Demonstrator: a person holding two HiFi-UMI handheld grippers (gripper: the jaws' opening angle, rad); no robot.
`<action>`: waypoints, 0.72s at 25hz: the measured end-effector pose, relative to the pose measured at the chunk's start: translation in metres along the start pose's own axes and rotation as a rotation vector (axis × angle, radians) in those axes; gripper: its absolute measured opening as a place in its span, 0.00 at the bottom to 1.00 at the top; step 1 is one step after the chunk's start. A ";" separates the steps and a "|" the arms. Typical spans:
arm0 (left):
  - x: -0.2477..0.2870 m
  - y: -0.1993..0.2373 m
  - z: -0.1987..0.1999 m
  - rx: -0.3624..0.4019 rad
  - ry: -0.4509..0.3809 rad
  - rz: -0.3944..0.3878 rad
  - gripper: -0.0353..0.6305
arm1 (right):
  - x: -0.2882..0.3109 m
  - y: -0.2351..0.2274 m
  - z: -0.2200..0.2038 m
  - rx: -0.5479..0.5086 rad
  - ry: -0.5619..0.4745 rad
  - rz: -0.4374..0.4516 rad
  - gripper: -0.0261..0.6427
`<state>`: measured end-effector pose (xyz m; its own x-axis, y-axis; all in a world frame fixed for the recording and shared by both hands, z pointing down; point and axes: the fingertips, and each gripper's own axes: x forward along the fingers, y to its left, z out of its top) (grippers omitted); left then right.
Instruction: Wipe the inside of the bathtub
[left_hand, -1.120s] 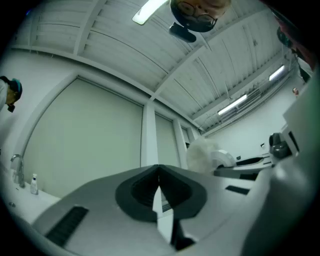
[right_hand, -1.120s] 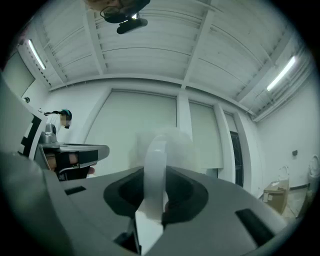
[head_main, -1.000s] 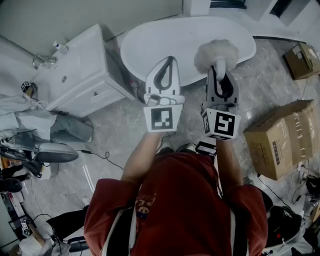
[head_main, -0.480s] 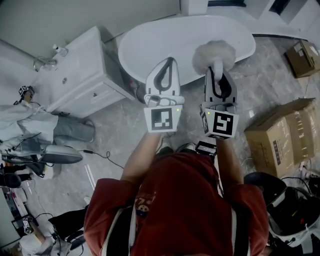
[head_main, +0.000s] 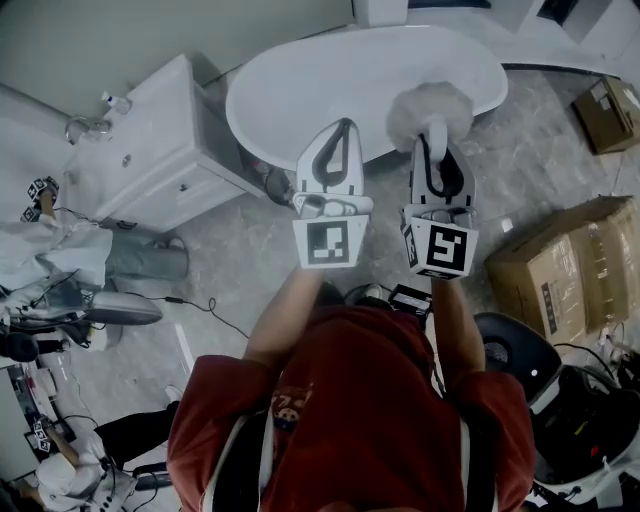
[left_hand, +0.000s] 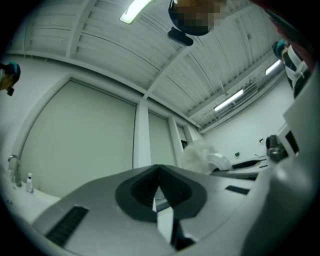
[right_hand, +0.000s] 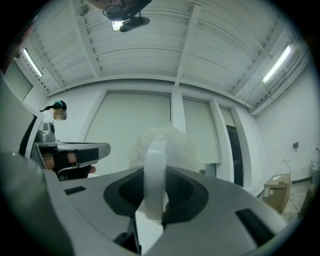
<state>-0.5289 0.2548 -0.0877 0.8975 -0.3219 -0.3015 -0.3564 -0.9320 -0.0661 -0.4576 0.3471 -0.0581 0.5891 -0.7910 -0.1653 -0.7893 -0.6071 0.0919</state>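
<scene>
1. we hold the left tongs (head_main: 343, 125) and the right tongs (head_main: 436, 135) side by side in front of us, near each other but apart, both pointing toward the far side of the room.
2. the left tongs (left_hand: 159, 168) are closed, their tips meeting, with nothing between them.
3. the right tongs (right_hand: 154, 175) are clamped on the white looped handle (right_hand: 155, 165) of a fluffy duster (head_main: 430, 103); the pale fluff sits just past their tips.
4. the white oval bathtub (head_main: 320, 80) stands on the floor at the far side, beyond both tongs.
5. in the head view the duster shows over the tub's near rim, toward its right end. we cannot tell whether it touches the tub.
6. both gripper views look up at wall panels and ceiling, and the left gripper view catches the duster (left_hand: 199, 154) off to its right.
7. a white cabinet (head_main: 150, 160) stands just beside the tub's left end.
8. a large cardboard box (head_main: 560, 270) sits on the floor at the right, with a smaller box (head_main: 608, 112) farther off.
</scene>
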 end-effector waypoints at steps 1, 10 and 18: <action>0.001 -0.004 -0.003 0.001 0.007 0.002 0.08 | -0.001 -0.002 -0.002 0.003 0.002 0.007 0.18; 0.018 -0.022 -0.021 0.021 0.028 0.017 0.08 | 0.005 -0.028 -0.026 0.034 0.023 0.021 0.18; 0.061 -0.003 -0.049 -0.001 0.029 0.031 0.08 | 0.054 -0.037 -0.045 0.010 0.044 0.034 0.18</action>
<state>-0.4604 0.2300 -0.0594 0.8933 -0.3553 -0.2752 -0.3839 -0.9217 -0.0562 -0.3892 0.3236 -0.0267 0.5687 -0.8138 -0.1194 -0.8106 -0.5792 0.0868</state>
